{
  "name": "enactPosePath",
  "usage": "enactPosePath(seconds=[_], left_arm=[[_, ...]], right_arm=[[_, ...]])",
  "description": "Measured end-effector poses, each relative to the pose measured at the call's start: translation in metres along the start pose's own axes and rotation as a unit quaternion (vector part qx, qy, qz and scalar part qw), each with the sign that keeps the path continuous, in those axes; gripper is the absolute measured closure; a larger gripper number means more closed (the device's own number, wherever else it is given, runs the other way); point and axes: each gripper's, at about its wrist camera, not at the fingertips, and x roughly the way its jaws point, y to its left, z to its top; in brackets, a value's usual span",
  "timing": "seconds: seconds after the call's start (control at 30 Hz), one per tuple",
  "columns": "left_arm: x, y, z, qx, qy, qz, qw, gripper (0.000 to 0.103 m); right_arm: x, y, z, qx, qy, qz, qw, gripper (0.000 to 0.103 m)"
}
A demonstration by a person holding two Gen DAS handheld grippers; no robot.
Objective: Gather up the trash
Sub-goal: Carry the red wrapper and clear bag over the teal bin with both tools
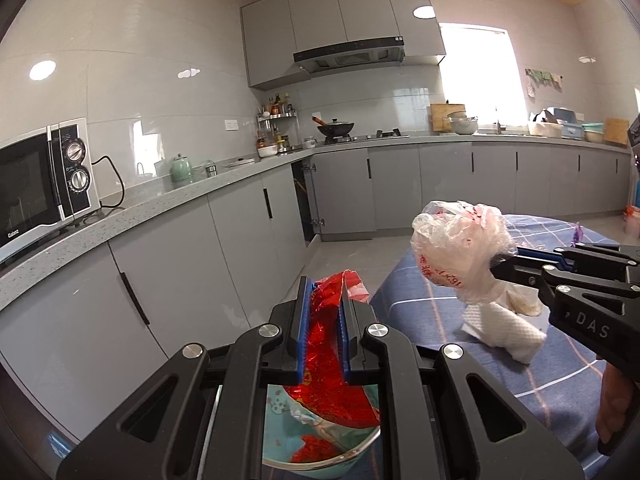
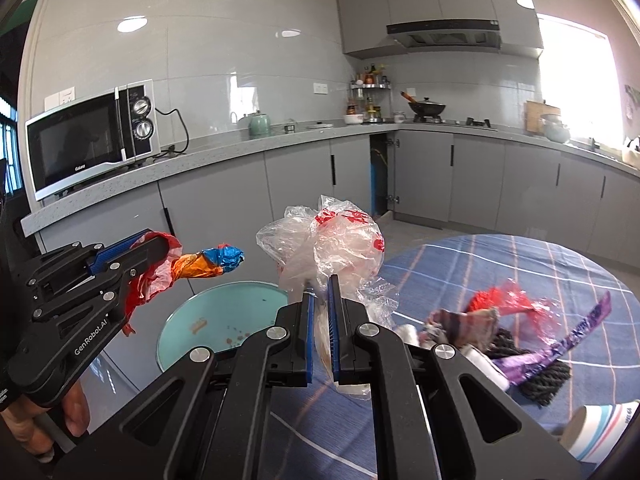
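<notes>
pinching a crumpled red foil wrapper (image 1: 326,340) between its blue pads, the left gripper (image 1: 325,336) hangs directly above the teal bowl (image 2: 224,320), its jaws drawn close on the foil. the wrapper's twisted orange-and-blue tail sticks out past the fingertips, over the bowl's far rim. just beside the bowl, on the tablecloth side, the right gripper (image 2: 320,328) is clamped on a clear plastic bag (image 2: 340,248) with red print, which balloons loosely above the jaws and trails below them.

risks, as i judge them: the bag is slack and light, so a quick swing could let it slip out or snag the left gripper. the springy foil may catch on a pad when let go and land outside the bowl.

the bowl sits at the edge of the blue checked table (image 2: 500,272), with floor just past it, so a miss falls far. away from the bowl, more trash (image 2: 500,332) and a striped paper cup (image 2: 600,432) crowd the cloth. the air above the bowl looks open.
</notes>
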Motion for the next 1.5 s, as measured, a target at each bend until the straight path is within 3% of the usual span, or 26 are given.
enactPosePath(seconds=[0.37,0.93,1.5], left_arm=[[0.002,0.028,-0.002,0.0,0.002,0.047,0.9989,0.091],[0.002,0.036,-0.001,-0.007,0.006,0.053,0.9985,0.091],[0.01,0.053,-0.004,-0.013,0.018,0.097,0.995,0.09]], right_arm=[[0.022,0.019,0.007,-0.011,0.004,0.013,1.0,0.096],[0.05,0.025,0.014,-0.016,0.01,0.014,1.0,0.096],[0.079,0.042,0.014,-0.019,0.023,0.034,0.999,0.096]])
